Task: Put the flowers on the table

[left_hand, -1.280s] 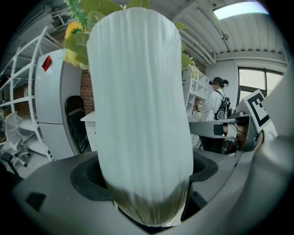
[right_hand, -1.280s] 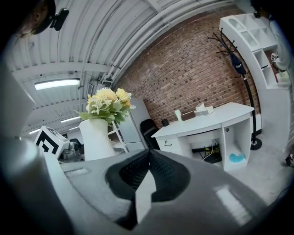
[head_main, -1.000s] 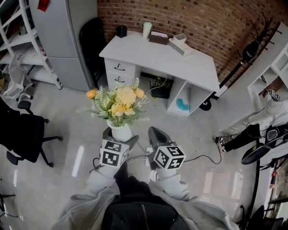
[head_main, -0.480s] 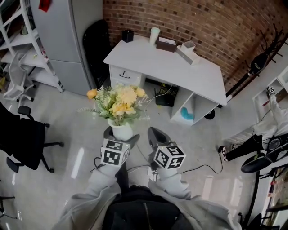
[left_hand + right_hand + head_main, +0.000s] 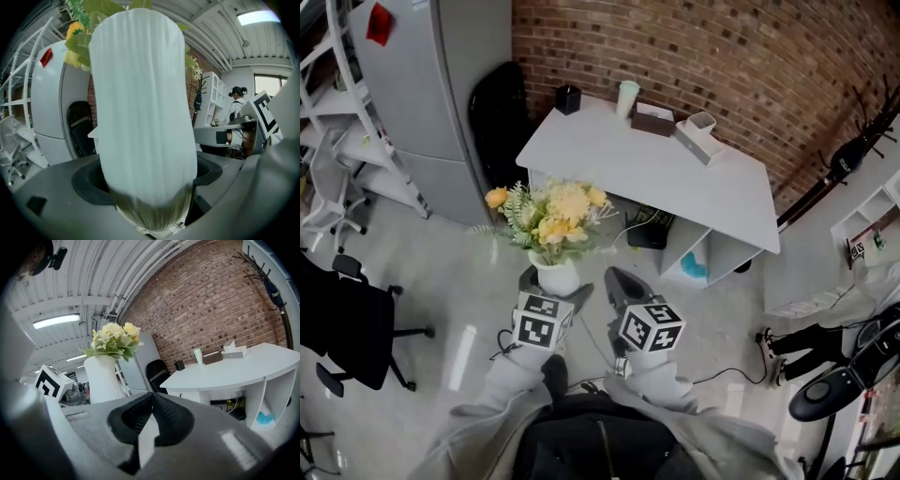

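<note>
A white ribbed vase (image 5: 554, 276) with yellow flowers (image 5: 551, 214) is held upright in my left gripper (image 5: 553, 281), which is shut on the vase body (image 5: 143, 108). In the right gripper view the same vase (image 5: 101, 378) and flowers (image 5: 112, 339) show at the left. My right gripper (image 5: 617, 282) hangs beside the left one, shut and empty, its pads meeting (image 5: 151, 401). The white table (image 5: 675, 183) stands ahead against the brick wall, its top (image 5: 243, 369) seen from the right gripper view too.
On the table's far edge sit a black pot (image 5: 567, 98), a pale cup (image 5: 626, 97), a brown box (image 5: 653, 121) and a white tissue box (image 5: 700, 134). A grey cabinet (image 5: 441, 84) and black chair (image 5: 492, 112) stand left of it; an office chair (image 5: 342, 319) at the far left.
The table has drawn nearer and shifted in the head view as I moved toward it. Both grippers keep the same pose, the vase still held by the left.
</note>
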Motion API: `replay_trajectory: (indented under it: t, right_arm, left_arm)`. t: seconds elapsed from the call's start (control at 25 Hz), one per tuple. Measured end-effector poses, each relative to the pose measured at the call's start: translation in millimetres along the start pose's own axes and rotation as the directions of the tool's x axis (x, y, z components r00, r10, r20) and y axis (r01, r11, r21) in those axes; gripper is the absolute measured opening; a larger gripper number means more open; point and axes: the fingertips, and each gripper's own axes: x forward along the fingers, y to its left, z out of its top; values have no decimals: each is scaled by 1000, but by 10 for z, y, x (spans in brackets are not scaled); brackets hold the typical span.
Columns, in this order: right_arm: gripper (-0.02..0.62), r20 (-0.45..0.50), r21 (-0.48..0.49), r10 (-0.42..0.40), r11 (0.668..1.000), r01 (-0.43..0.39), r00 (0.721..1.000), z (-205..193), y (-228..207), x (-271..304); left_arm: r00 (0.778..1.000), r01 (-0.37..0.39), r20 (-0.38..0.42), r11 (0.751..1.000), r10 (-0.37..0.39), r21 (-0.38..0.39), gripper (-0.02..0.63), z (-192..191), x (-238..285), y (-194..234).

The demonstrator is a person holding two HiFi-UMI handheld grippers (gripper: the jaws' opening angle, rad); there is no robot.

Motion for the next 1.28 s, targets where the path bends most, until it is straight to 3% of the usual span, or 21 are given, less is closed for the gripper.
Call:
replay_trajectory:
  t: [0.6, 1.28]
  right_arm:
    - [0, -25, 25, 41, 999, -40, 999, 253, -15, 1209]
    - [0, -35, 45, 45, 998, -44, 998, 307, -66, 1865]
  left_arm:
    - [1000, -29, 5, 999, 29, -25, 469, 331, 458, 1043]
    - [1000, -26, -4, 1000, 26, -12, 469, 451, 755, 1593]
